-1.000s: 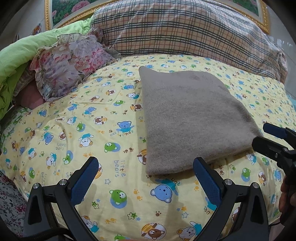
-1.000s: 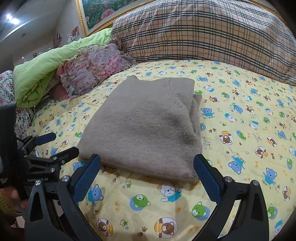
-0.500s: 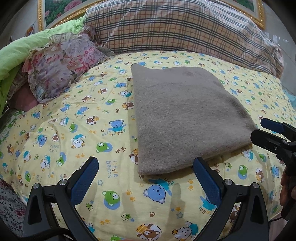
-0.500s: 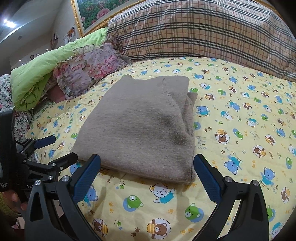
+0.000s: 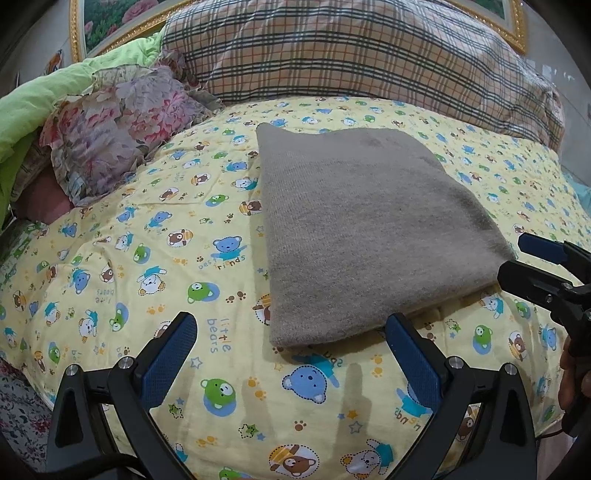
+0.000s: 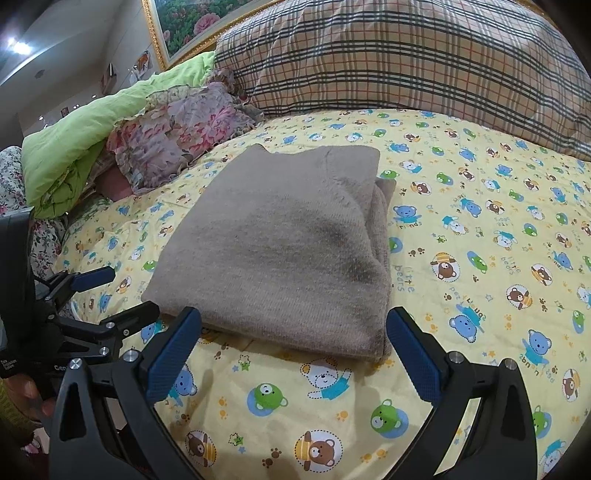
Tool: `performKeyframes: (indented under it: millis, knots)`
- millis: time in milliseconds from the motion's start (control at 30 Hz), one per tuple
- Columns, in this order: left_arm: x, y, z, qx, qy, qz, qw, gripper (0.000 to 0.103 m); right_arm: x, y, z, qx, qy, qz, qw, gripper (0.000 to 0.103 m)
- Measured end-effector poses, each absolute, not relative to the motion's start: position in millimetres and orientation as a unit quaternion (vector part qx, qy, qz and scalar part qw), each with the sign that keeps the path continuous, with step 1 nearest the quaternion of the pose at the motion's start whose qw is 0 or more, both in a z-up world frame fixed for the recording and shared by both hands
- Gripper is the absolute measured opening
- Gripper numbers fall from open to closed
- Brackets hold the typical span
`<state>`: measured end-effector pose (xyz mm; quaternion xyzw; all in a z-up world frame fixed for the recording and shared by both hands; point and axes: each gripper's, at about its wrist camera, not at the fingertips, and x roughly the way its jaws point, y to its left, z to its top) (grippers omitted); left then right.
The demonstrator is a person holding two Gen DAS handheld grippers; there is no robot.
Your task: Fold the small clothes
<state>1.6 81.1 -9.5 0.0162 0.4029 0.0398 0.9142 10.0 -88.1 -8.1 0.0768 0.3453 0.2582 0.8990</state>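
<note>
A grey-brown knitted garment (image 5: 362, 229) lies folded into a flat rectangle on the yellow bear-print bedspread (image 5: 155, 258). It also shows in the right wrist view (image 6: 280, 251), with stacked folded layers along its right edge. My left gripper (image 5: 291, 354) is open and empty, just in front of the garment's near left corner. My right gripper (image 6: 293, 343) is open and empty, at the garment's near edge. Each gripper shows in the other's view: the right gripper (image 5: 517, 258) at the far right, the left gripper (image 6: 118, 291) at the far left.
A large plaid pillow (image 5: 369, 55) lies along the back of the bed. A floral cushion (image 5: 122, 122) and a green quilt (image 6: 81, 136) sit at the back left. A gold-framed picture (image 6: 181, 26) hangs behind.
Both grippers have drifted slightly relative to the garment, which now sits a little lower and closer in both views. The garment has not changed shape. Both grippers stay open.
</note>
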Motion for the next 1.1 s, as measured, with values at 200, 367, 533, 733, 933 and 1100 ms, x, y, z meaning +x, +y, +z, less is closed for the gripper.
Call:
performKeyframes:
  millis: [200,367,533,733,933,1100]
  knots:
    - [1.9,81.0,-8.9,0.015,0.403,0.039,0.914,0.102,9.8,-88.2,-7.8,0.076,0.345,0.260,0.899,0.100]
    - [2.3,80.6,-8.8,0.011,0.404,0.040,0.914,0.102,10.3,-87.9,-5.3,0.073,0.343,0.262,0.899,0.100]
    - [2.1,80.4,-8.6,0.010,0.406,0.038,0.913,0.102,11.2,-89.1,-3.0,0.073,0.341,0.264,0.899,0.100]
    - [2.4,80.5,-8.3,0.009,0.407,0.036,0.913,0.102,12.4,-88.8,-1.8,0.070,0.341,0.268,0.898,0.100]
    - [2.0,80.6,-7.3,0.008,0.406,0.035,0.913,0.102,12.0,-87.2,-0.3,0.066,0.339,0.271,0.899,0.100]
    - [1.2,79.3,-6.9,0.009,0.407,0.034,0.913,0.102,12.2,-87.1,0.4,0.065,0.339,0.271,0.899,0.100]
